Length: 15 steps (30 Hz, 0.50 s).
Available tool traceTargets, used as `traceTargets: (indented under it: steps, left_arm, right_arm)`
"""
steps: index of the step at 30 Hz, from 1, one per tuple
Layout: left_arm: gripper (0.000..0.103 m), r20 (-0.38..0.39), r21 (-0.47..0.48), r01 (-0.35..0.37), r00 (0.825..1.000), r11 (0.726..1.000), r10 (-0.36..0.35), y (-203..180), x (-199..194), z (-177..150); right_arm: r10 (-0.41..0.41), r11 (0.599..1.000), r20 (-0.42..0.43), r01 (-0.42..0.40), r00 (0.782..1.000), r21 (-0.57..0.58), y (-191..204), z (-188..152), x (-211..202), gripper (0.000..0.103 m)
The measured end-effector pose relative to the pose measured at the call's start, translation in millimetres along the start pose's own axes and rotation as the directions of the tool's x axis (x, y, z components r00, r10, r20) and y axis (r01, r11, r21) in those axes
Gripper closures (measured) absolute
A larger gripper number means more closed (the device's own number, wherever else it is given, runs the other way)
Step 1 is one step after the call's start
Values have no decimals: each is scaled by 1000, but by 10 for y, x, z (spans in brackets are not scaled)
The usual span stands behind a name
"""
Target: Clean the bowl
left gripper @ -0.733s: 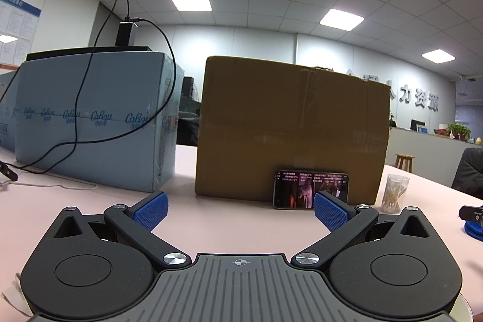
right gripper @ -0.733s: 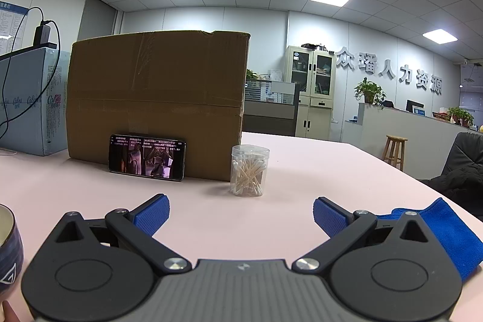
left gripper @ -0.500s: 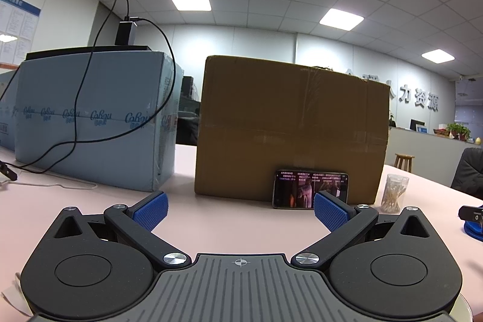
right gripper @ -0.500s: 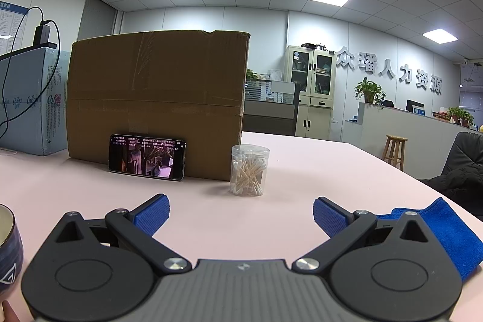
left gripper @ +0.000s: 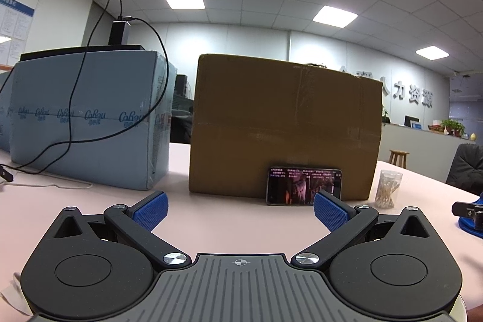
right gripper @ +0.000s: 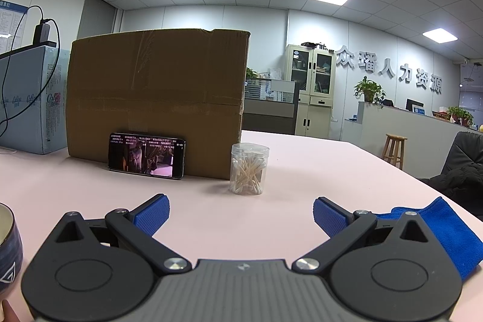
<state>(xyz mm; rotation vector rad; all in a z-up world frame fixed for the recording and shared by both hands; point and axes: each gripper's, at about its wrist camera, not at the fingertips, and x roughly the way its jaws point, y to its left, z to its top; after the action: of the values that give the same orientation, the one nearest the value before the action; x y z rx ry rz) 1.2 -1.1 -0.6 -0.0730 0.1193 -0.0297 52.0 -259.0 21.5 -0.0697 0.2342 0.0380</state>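
Note:
A dark blue bowl [right gripper: 9, 252] with a pale inside sits at the far left edge of the right wrist view, left of my right gripper [right gripper: 241, 215]. That gripper is open and empty, low over the pink table. A blue cloth [right gripper: 446, 227] lies on the table just right of it, partly under its right finger. My left gripper [left gripper: 240, 208] is open and empty above the table. In the left wrist view a strip of the blue cloth [left gripper: 466, 224] and part of the other gripper show at the right edge.
A large cardboard box [right gripper: 157, 98] stands ahead with a phone [right gripper: 146, 155] leaning on it, screen lit. A clear jar of cotton swabs [right gripper: 249, 169] stands right of the phone. A light blue box [left gripper: 87, 116] with a black cable stands at the left. White paper [left gripper: 12, 291] lies at lower left.

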Motion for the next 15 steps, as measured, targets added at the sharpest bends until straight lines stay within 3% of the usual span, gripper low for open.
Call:
traceTargets:
  steps: [15]
  left_arm:
    - [0, 5, 78, 87, 996, 993, -88, -139, -192, -33]
  right_arm:
    - [55, 998, 23, -55, 998, 0, -27, 12, -90, 0]
